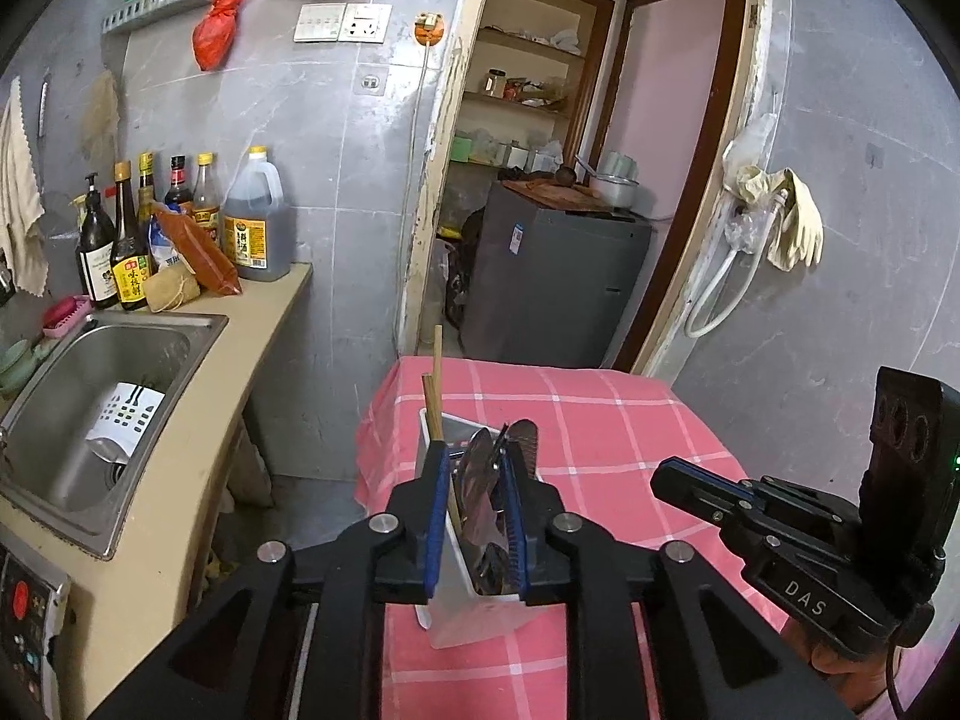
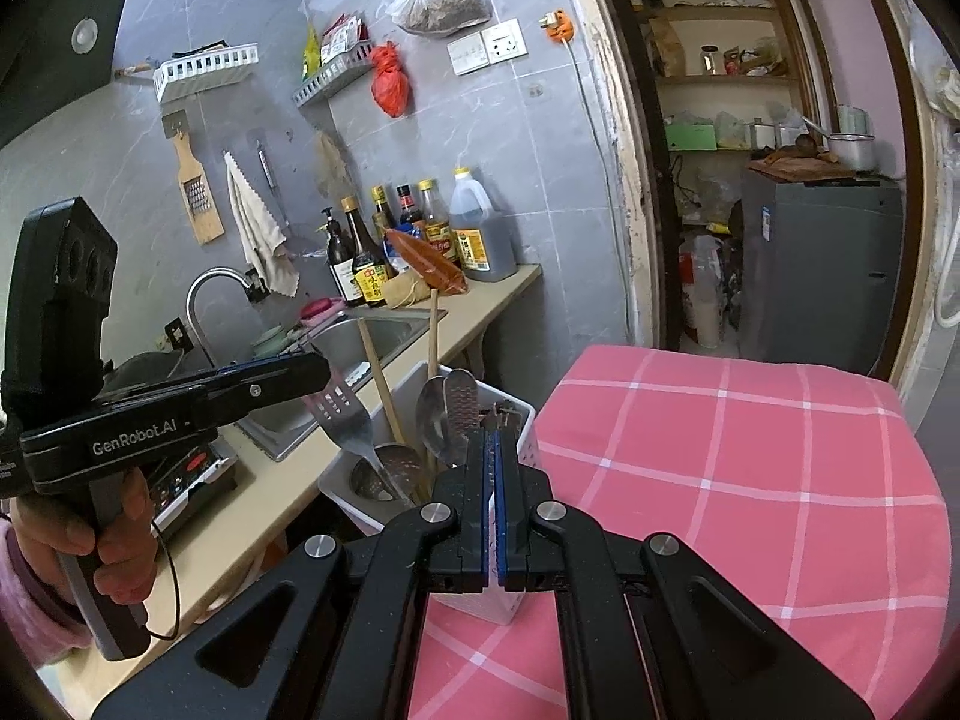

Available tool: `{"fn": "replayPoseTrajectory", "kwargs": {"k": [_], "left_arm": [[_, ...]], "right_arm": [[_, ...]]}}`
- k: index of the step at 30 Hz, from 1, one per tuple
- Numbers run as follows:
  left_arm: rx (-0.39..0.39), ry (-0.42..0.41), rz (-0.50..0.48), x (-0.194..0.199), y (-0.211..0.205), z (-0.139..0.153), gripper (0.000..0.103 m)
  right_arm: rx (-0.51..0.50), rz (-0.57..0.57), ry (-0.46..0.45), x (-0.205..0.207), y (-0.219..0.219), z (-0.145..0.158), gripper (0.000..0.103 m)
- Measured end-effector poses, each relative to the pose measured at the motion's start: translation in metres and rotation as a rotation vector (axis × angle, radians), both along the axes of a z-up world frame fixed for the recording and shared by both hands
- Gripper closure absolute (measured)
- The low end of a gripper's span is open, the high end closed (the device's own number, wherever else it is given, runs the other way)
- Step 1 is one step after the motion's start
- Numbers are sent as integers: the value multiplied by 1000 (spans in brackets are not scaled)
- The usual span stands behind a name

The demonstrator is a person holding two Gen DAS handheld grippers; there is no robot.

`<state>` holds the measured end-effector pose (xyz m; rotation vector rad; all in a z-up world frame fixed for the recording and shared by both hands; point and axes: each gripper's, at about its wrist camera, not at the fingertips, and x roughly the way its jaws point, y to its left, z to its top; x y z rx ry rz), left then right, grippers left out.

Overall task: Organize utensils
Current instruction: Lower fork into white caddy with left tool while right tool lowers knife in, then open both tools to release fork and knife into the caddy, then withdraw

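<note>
My left gripper [image 1: 477, 516] brackets the white utensil holder [image 2: 516, 540] on the pink tablecloth [image 2: 750, 480], jaws apart; right gripper [image 2: 495, 480] closed, empty.

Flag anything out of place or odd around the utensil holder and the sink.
A second white perforated holder lies tipped on its side down in the sink, not upright on a surface. The white utensil holder on the pink checked tablecloth stands upright, its wooden chopsticks, slotted spatula and spoons leaning unevenly.
</note>
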<state>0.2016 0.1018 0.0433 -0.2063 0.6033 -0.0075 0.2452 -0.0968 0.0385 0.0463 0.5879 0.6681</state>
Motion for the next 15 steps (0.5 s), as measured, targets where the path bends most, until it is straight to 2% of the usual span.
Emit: {"fn": "replayPoseTrajectory", "kwargs": {"k": [5, 8, 10, 15], "left_arm": [[-3, -15, 2, -7, -3, 4, 79], [-5, -30, 9, -13, -4, 7, 76], [-10, -38, 13, -16, -5, 9, 74], [-24, -65, 23, -26, -7, 14, 60]], "right_arm": [[10, -23, -16, -5, -6, 6, 100], [21, -43, -26, -10, -14, 10, 86], [34, -54, -31, -13, -21, 13, 74], [47, -97, -39, -24, -39, 20, 66]]}}
